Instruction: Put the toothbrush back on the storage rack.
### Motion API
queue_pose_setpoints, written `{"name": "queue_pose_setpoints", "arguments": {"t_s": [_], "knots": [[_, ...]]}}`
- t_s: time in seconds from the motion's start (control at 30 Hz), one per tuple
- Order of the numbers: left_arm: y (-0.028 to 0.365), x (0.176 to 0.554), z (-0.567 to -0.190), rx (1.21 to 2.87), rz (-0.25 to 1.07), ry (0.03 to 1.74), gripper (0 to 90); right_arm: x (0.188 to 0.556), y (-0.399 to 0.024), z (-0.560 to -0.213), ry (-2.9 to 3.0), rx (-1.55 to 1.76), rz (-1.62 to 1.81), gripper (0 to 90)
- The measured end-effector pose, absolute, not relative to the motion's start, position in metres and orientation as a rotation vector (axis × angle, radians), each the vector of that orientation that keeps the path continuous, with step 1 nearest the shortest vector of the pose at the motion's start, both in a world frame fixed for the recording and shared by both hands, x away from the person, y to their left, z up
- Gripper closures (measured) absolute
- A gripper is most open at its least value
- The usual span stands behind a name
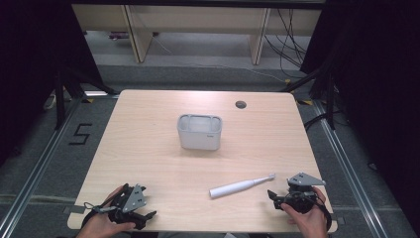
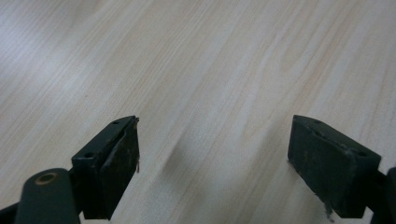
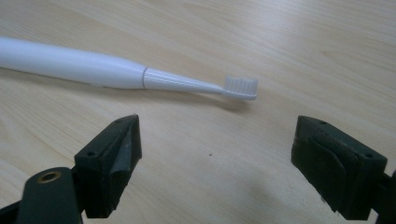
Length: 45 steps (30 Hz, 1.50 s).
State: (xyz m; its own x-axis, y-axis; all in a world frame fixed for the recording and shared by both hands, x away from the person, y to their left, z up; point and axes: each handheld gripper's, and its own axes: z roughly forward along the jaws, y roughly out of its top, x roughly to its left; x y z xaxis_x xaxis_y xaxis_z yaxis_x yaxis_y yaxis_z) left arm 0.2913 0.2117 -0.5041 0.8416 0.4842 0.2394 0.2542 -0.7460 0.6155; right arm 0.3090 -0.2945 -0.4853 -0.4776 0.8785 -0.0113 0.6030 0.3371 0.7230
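A white electric toothbrush [image 1: 241, 186] lies flat on the wooden table [image 1: 148, 148], bristle head toward the right. In the right gripper view the toothbrush [image 3: 116, 72] lies across the frame just beyond my right gripper [image 3: 217, 163], whose jaws stand wide apart with nothing between them. From above, the right gripper [image 1: 277, 197] sits low at the table's front right, a short way right of the brush head. My left gripper [image 1: 143, 208] rests at the front left, open over bare wood [image 2: 205, 93], and its jaws [image 2: 215, 168] hold nothing.
A grey rectangular open-top container [image 1: 199, 132] stands at the table's middle. A round cable hole [image 1: 240, 104] sits near the far edge. Black frame posts and cables flank the table on both sides.
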Motion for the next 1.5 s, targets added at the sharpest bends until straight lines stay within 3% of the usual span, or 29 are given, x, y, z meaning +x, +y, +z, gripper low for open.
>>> {"name": "queue_pose_setpoints", "arguments": {"t_s": [1.5], "knots": [[0.212, 0.291, -0.505, 2.427, 0.519, 0.546, 16.3, 0.315, -0.261, -0.481, 2.261, 1.25, 1.003, 21.8]]}}
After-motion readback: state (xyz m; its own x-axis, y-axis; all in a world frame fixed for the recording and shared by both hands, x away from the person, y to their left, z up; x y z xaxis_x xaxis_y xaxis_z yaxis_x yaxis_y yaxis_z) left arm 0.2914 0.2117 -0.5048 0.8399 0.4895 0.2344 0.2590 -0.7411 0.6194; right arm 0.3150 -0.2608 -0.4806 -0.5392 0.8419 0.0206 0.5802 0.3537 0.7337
